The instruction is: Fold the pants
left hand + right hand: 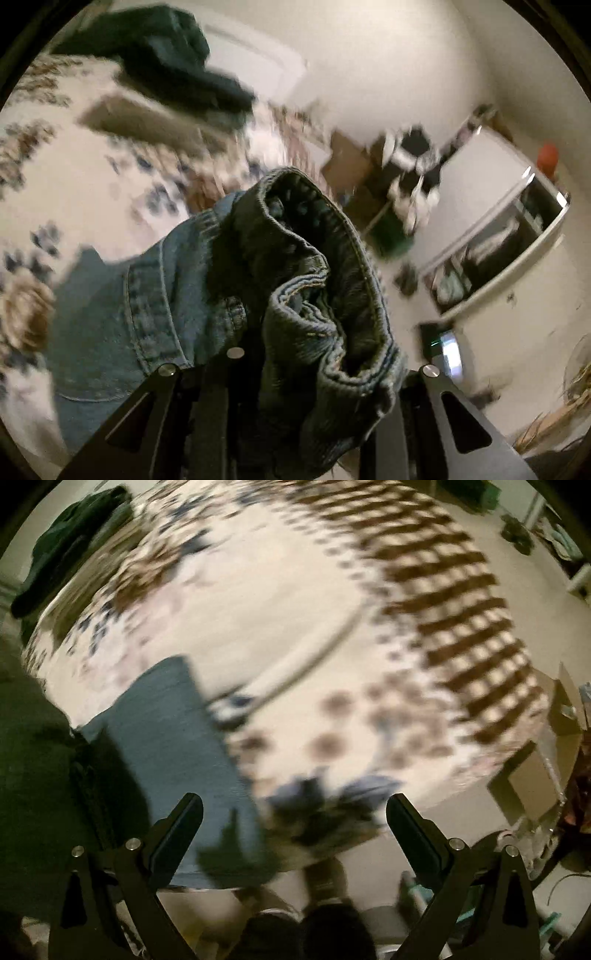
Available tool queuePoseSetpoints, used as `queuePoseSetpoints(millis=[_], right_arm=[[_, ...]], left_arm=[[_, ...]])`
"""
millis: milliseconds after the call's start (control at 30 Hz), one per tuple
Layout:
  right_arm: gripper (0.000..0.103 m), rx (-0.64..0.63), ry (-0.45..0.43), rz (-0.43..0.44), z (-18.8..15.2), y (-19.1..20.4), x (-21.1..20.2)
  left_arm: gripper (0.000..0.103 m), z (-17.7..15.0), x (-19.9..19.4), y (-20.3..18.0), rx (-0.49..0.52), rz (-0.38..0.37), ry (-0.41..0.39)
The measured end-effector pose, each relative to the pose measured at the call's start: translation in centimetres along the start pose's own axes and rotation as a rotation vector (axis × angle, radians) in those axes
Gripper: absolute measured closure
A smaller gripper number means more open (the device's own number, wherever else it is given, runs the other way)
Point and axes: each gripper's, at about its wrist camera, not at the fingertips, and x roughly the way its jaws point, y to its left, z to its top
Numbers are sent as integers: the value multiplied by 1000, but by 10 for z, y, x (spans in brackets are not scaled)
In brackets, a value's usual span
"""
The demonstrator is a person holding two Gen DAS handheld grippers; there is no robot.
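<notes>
Jeans (207, 280) hang over a floral bedspread (74, 177) (blurred), white walls (388, 66) behind.

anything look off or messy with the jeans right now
Yes. The jeans are bunched in a crumpled wad at the left tongs, waistband twisted open, rather than lying flat. The right tongs are open and empty over the patterned bedspread. Both views are motion-blurred.

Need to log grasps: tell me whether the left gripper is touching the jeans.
Touching. The left wrist view shows the bunched jeans pinched at the left gripper, denim filling the space between its fingers.
</notes>
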Motion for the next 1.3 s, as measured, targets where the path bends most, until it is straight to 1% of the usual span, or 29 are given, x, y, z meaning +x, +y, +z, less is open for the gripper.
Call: queuePoseSetpoints(millis=[33, 100, 167, 200, 233, 267, 300, 333, 367, 400, 433, 467, 500, 533, 600, 633, 667, 733, 800, 833, 867, 900, 933, 967, 1000, 1067, 1167, 1233, 1300], right_arm=[[2, 6, 0, -6, 1, -8, -1], [2, 29, 8, -10, 3, -34, -3], [2, 49, 15, 15, 4, -49, -3], [2, 54, 17, 29, 5, -56, -3], [2, 62, 19, 65, 8, -61, -4], [2, 67, 15, 95, 7, -61, -5], [2, 68, 12, 122, 9, -61, -6], [2, 65, 6, 181, 14, -55, -8], [2, 59, 2, 218, 17, -52, -8], [2, 47, -5, 267, 23, -46, -9], [2, 40, -11, 297, 26, -41, -9], [2, 26, -18, 358, 31, -33, -9], [2, 19, -23, 401, 35, -26, -7], [2, 10, -26, 445, 42, -16, -4], [2, -26, -18, 500, 53, 0, 7], [2, -43, -9, 498, 55, 9, 15], [2, -64, -3, 469, 62, 18, 26], [2, -91, 22, 464, 67, 30, 45], [2, -90, 115, 512, 69, 35, 73], [4, -77, 194, 527, 68, 37, 89], [19, -62, 219, 565, 64, 36, 96], [50, -68, 172, 576, 62, 35, 90], [58, -90, 125, 557, 59, 35, 81], [75, -99, 112, 534, 56, 35, 72], [82, -80, 98, 530, 53, 32, 62], [85, -42, 79, 549, 48, 23, 41], [86, -16, 42, 514, 41, 8, 16], [86, 19, 39, 507, 37, -6, 10], [86, 34, 41, 472, 38, -22, 13]], left_arm=[[84, -4, 17, -3, 5, 20, 54], [83, -7, 45, -8, -2, 100, 151], [80, -7, 55, -10, -12, 156, 229], [75, -3, 55, -12, -13, 168, 244], [67, -8, 52, -14, -20, 162, 252], [32, -5, 47, -14, -38, 136, 262], [1, 0, 39, -12, -69, 103, 259], [0, 2, 28, -14, -79, 95, 240], [0, 4, 18, -13, -78, 111, 229], [0, 6, 11, -14, -76, 141, 226], [0, 14, -3, -5, -86, 192, 213], [0, 19, -16, 4, -103, 215, 194], [0, 25, -17, 14, -114, 236, 181], [0, 30, -31, 30, -132, 294, 161], [0, 35, -43, 61, -150, 373, 155], [0, 34, -43, 74, -155, 404, 160], [0, 34, -45, 94, -172, 450, 171], [0, 29, -53, 125, -211, 498, 169], [0, 26, -52, 146, -232, 530, 172], [0, 24, -51, 154, -237, 542, 172], [0, 24, -47, 161, -245, 548, 176], [0, 25, -44, 167, -257, 550, 181], [0, 28, -39, 171, -270, 537, 185], [0, 29, -35, 174, -279, 517, 182], [0, 31, -30, 175, -280, 508, 181], [0, 36, -20, 173, -285, 468, 189], [0, 44, 3, 173, -299, 410, 226], [0, 46, 25, 174, -306, 374, 266], [0, 47, 48, 180, -332, 348, 302]])
